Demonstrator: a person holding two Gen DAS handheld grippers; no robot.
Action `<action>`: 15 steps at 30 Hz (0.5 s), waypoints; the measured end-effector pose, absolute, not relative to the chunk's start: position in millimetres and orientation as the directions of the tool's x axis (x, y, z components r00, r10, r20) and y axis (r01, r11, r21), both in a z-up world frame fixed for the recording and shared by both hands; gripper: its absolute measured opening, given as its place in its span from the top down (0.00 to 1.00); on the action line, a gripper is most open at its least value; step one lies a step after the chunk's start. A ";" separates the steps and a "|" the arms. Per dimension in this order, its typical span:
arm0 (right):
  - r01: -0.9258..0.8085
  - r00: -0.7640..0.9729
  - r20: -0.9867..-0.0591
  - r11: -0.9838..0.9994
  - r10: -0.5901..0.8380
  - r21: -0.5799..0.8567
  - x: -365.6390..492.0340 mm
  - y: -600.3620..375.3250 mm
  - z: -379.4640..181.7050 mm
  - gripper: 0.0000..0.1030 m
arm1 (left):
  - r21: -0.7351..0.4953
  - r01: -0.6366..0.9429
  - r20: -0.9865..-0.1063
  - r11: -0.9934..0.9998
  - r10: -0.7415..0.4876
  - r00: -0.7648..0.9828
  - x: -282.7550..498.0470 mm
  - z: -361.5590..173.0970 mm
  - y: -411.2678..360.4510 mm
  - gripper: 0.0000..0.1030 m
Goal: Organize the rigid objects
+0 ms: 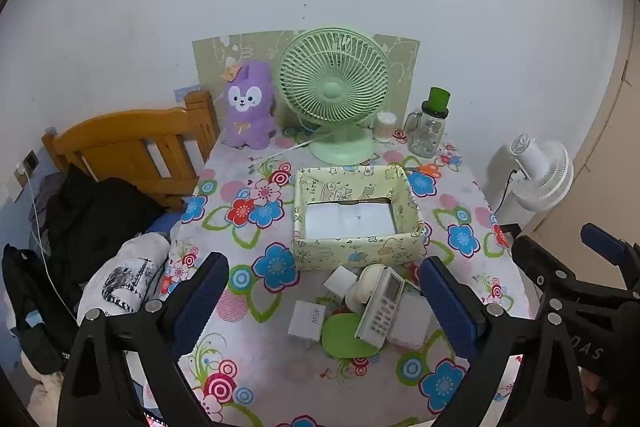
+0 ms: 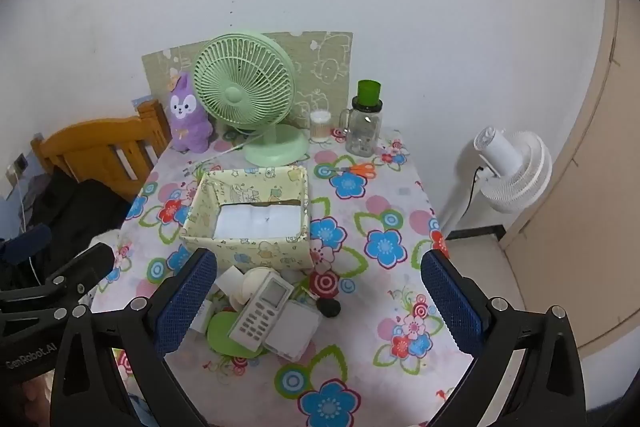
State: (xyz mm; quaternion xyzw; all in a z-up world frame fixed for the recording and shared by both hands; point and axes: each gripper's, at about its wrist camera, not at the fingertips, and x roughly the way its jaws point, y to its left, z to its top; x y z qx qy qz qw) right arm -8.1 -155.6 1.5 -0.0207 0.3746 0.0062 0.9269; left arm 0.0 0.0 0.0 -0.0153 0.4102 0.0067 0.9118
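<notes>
A pale yellow patterned box (image 1: 356, 247) (image 2: 248, 247) stands open at the table's middle, with white sheets inside. In front of it lies a pile: a white remote control (image 1: 380, 311) (image 2: 262, 311), a white charger block (image 1: 306, 321), a green flat lid (image 1: 348, 337) (image 2: 224, 333), a white square case (image 2: 292, 327), a cream round thing (image 1: 362, 285) and a small black object (image 2: 329, 307). My left gripper (image 1: 324, 303) is open above the pile. My right gripper (image 2: 320, 301) is open above the pile too. Both are empty.
A green desk fan (image 1: 334, 91), a purple plush rabbit (image 1: 246, 107), a glass jar with a green lid (image 1: 430, 125), a cotton swab cup (image 1: 385, 127) and orange scissors (image 2: 358, 169) stand at the back. A wooden bed frame (image 1: 132, 147) is left, a white floor fan (image 2: 512, 171) right.
</notes>
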 end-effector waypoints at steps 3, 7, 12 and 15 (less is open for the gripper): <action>-0.026 0.681 -0.732 0.999 -0.001 -0.025 -9.4 -156.8 -0.7 0.00 | -0.041 -0.010 -0.743 0.999 -0.024 0.668 1.2 0.9 -0.7 0.03; -0.034 0.679 -0.734 0.999 0.001 -0.030 -12.6 -157.4 1.4 0.00 | -0.089 -0.006 -0.706 0.996 -0.059 0.706 -3.0 -1.8 10.6 0.03; -0.027 0.675 -0.738 0.999 -0.014 -0.044 -6.4 -154.0 1.2 0.00 | -0.058 -0.013 -0.726 0.998 -0.033 0.687 -2.9 -7.6 2.0 0.03; -0.024 0.679 -0.734 0.999 -0.010 -0.036 -9.3 -154.7 -2.1 0.00 | -0.044 -0.012 -0.725 0.999 -0.024 0.688 -1.1 -4.1 0.6 0.03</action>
